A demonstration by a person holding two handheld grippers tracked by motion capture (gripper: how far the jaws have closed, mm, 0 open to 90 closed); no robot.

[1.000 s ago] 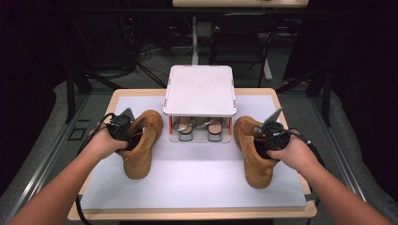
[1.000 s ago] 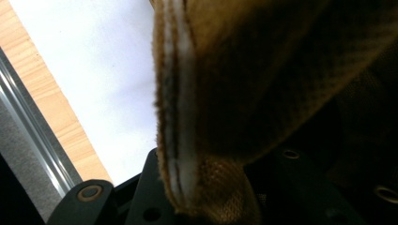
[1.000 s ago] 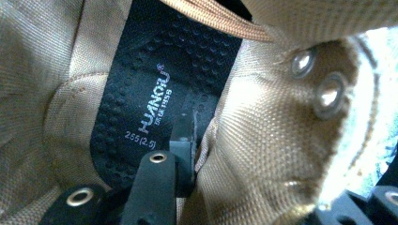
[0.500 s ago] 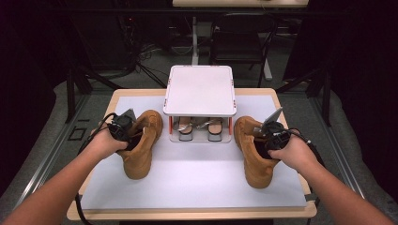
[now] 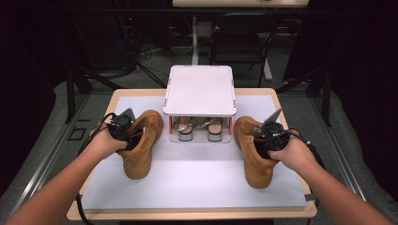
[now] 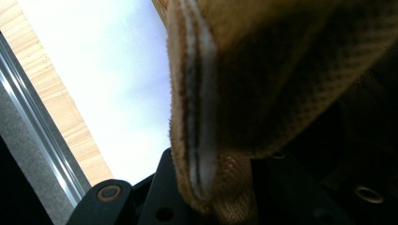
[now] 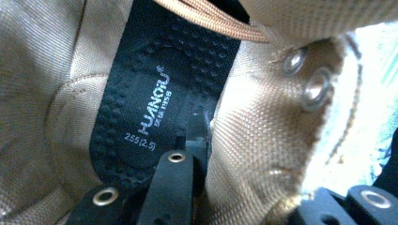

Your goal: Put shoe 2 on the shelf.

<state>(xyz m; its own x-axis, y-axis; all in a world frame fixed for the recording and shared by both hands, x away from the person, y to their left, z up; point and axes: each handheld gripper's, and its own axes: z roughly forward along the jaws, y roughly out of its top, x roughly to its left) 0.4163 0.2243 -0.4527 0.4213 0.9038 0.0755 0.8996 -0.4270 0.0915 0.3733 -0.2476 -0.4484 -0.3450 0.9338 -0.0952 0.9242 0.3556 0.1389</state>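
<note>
- High view: the left gripper (image 5: 126, 132) clamps the collar of the left boot (image 5: 139, 146); the right gripper (image 5: 266, 140) clamps the collar of the right boot (image 5: 252, 152). A shoe rack (image 5: 200, 91) stands between and beyond them on the table (image 5: 197, 178).
- Left gripper view: jaws have just been closing; the left boot's collar edge (image 6: 197, 117) sits pinched between them.
- Right gripper view: jaws have just been closing; one reaches inside over the black insole (image 7: 145, 98), the collar wall (image 7: 253, 140) pressed between.

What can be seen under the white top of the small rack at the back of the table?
Under the rack, a pair of sandals sits on its lower shelf, toes facing forward. Their heels and anything farther back are hidden by the top.
</note>
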